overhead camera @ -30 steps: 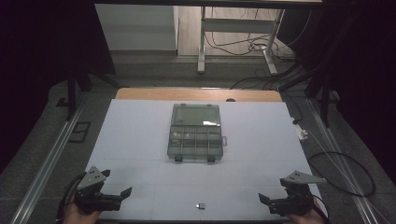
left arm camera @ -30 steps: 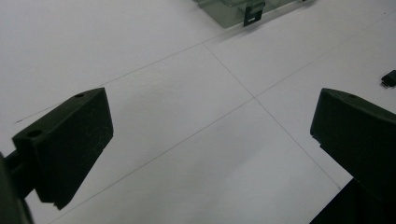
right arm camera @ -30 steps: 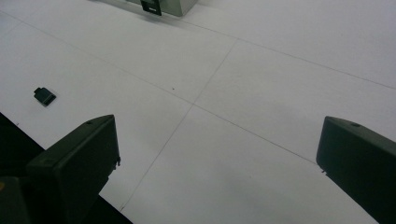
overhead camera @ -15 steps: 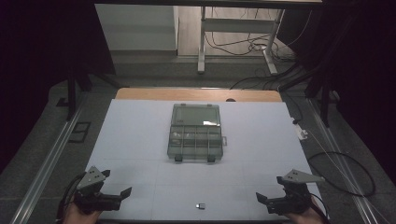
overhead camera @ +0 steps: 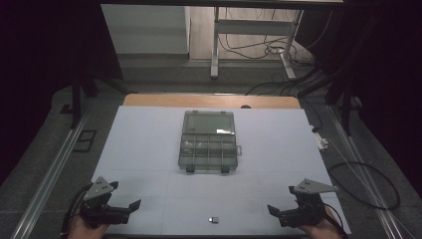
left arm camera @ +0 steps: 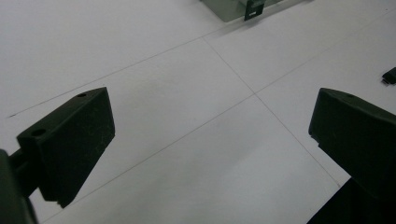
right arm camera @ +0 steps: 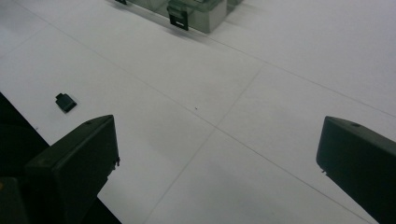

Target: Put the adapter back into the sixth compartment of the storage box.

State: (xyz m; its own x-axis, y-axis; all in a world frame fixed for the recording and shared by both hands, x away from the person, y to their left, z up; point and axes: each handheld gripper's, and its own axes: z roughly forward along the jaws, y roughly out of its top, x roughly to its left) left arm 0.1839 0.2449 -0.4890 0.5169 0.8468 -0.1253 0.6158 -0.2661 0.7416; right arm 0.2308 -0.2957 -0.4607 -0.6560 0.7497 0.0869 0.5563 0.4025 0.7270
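A clear compartment box (overhead camera: 208, 142) sits closed at the middle of my white tabletop (overhead camera: 149, 149), its two dark latches facing me and a grid of small dividers visible through the lid. What lies in the compartments is too small and dim for me to tell. In my left claw view one latched corner of the box (left arm camera: 243, 7) shows at the top edge; in my right claw view its near corner (right arm camera: 196, 11) and a latch show at the top.

Nearer to me than the box, well apart from it and close to the tabletop's near edge, lies a small dark piece (overhead camera: 214, 219). It shows at the right edge of my left claw view (left arm camera: 390, 75) and at the left of my right claw view (right arm camera: 66, 102).

My left claw (overhead camera: 130, 208) hovers at the near left corner, well clear of the box, its jaws spread wide with nothing between them. My right claw (overhead camera: 274, 213) hovers at the near right corner, likewise spread wide and empty. Bare white surface lies between each claw and the box, and on both sides of the box out to the tabletop's edges. Beyond the far edge, cables (overhead camera: 259, 47) trail across the floor.
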